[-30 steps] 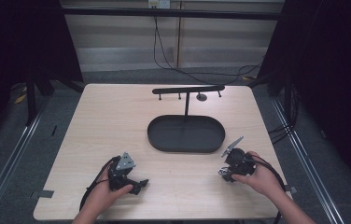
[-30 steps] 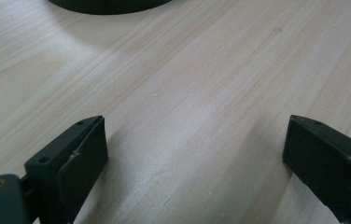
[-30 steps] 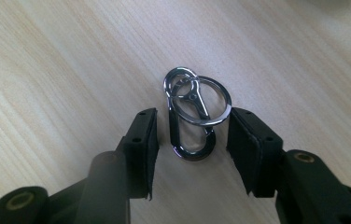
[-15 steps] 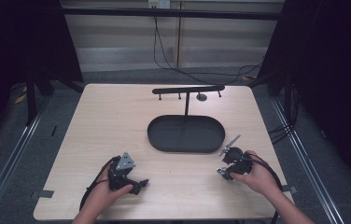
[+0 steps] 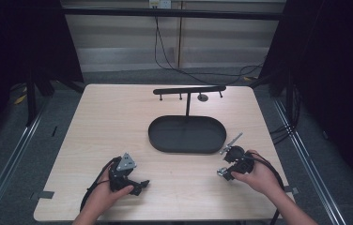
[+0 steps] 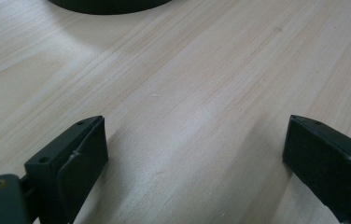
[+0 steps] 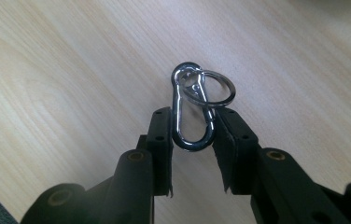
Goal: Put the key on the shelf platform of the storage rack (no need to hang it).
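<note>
Carabiner: a small chrome snap clip [image 7: 191, 109] with a split key ring [image 7: 213, 88] threaded through its top loop; in the right gripper view it sits between the jaws of the right claw, its rounded bottom end towards the claw body and the ring end pointing to 12 o'clock.
Place on surface: in the high view the clip [image 5: 222, 172] glints at the tip of the right claw, near the front right of the surface [image 5: 118, 117], at about 5 o'clock from the tray.
Handling: judged light, stiff and smooth metal, so slippery; the ring hangs loose and may swing. The two long sides of the clip body look the best place to pinch; the sprung gate side may give under pressure.
Right claw: [image 7: 193, 133] its jaws have just been closing, and both pads now press the clip's sides.
Left claw: [image 6: 194, 154] jaws wide apart with bare wood between them, holding nothing; in the high view it rests at about 7 o'clock from the tray.
Tray: dark oval dish [image 5: 187, 134] at mid-surface.
Stand: black post with a cross bar and small pegs [image 5: 188, 90] rising at the tray's 12 o'clock edge.
</note>
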`<state>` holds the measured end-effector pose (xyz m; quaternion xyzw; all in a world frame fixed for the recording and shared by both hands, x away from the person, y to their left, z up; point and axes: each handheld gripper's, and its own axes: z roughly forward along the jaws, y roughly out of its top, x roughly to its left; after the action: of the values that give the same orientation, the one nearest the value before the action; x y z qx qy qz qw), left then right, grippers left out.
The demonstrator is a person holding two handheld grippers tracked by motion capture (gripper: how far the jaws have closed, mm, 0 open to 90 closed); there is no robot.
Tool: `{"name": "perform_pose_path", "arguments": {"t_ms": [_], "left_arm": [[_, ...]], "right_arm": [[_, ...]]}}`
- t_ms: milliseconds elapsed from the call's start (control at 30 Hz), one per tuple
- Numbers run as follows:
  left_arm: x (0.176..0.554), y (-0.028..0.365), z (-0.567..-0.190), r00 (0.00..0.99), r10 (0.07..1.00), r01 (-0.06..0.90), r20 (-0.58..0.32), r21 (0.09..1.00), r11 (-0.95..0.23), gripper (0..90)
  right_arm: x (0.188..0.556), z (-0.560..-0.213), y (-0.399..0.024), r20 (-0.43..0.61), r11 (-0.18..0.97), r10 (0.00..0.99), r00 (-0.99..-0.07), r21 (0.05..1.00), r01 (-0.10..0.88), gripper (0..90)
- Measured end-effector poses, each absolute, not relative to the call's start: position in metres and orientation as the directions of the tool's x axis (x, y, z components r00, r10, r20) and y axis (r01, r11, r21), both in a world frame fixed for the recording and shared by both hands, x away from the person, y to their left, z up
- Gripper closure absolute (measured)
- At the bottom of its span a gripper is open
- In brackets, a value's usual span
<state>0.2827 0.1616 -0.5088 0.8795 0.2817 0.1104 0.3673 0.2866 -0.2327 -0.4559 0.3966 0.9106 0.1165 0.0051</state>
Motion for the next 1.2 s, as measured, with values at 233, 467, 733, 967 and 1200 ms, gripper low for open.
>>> {"name": "perform_pose_path", "arguments": {"t_ms": [233,467,733,967,1200], "left_arm": [[0.283,0.162,-0.509,0.816,0.578,0.417,-0.014,0.707,-0.572,6.3],[0.283,0.162,-0.509,0.817,0.577,0.415,-0.012,0.708,-0.572,6.3],[0.283,0.162,-0.509,0.817,0.577,0.415,-0.013,0.708,-0.572,6.3],[0.283,0.162,-0.509,0.817,0.577,0.414,-0.014,0.709,-0.570,6.2],[0.283,0.162,-0.509,0.818,0.575,0.414,-0.013,0.708,-0.572,6.1]], "right_arm": [[0.287,-0.445,-0.228,0.079,0.656,0.725,-0.684,0.224,0.721,69.1],[0.289,-0.439,-0.224,0.071,0.659,0.725,-0.685,0.221,0.719,69.1],[0.293,-0.433,-0.221,0.070,0.653,0.727,-0.683,0.239,0.719,69.1],[0.298,-0.425,-0.220,0.076,0.645,0.731,-0.679,0.252,0.722,69.1],[0.305,-0.417,-0.219,0.087,0.638,0.733,-0.675,0.256,0.726,69.1]]}}
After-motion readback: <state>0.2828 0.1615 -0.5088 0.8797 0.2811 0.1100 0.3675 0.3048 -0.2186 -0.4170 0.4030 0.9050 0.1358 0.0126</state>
